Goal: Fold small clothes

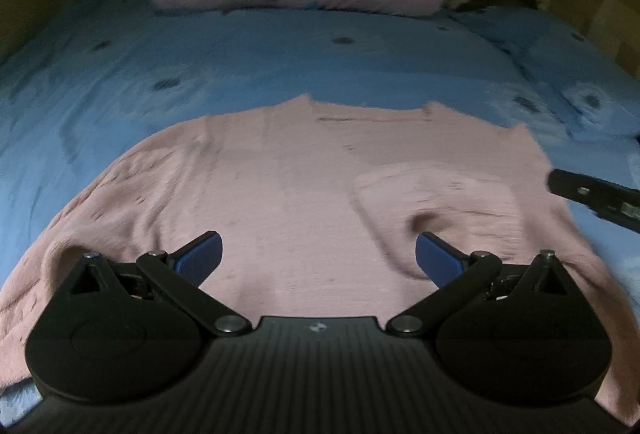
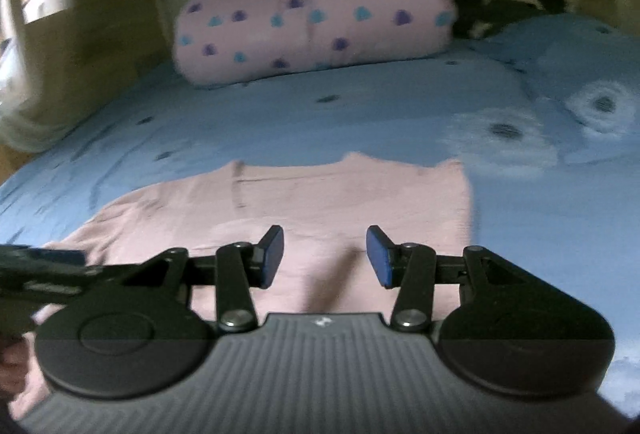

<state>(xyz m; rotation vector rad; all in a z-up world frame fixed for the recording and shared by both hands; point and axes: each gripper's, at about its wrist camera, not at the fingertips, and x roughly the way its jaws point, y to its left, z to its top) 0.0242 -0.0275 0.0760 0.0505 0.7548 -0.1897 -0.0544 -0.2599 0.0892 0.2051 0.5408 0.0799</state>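
So the pink knitted garment (image 1: 280,185) is lying flat on the near part of the bed with the blue flower-print cover (image 1: 280,49), one piece of it folded over onto its right side. The left gripper (image 1: 319,258) hangs over the garment's near edge, blue-padded jaws spread wide with nothing between them, just fabric below. The right gripper (image 2: 325,256) is over the garment's near right part, jaws partly apart and also holding nothing. Its black tip (image 1: 592,193) pokes into the left view from the right. Way at the far end there's a rolled pink blanket with blue and purple hearts (image 2: 316,29), with something dark (image 2: 504,5) to its right, too blurry to tell.
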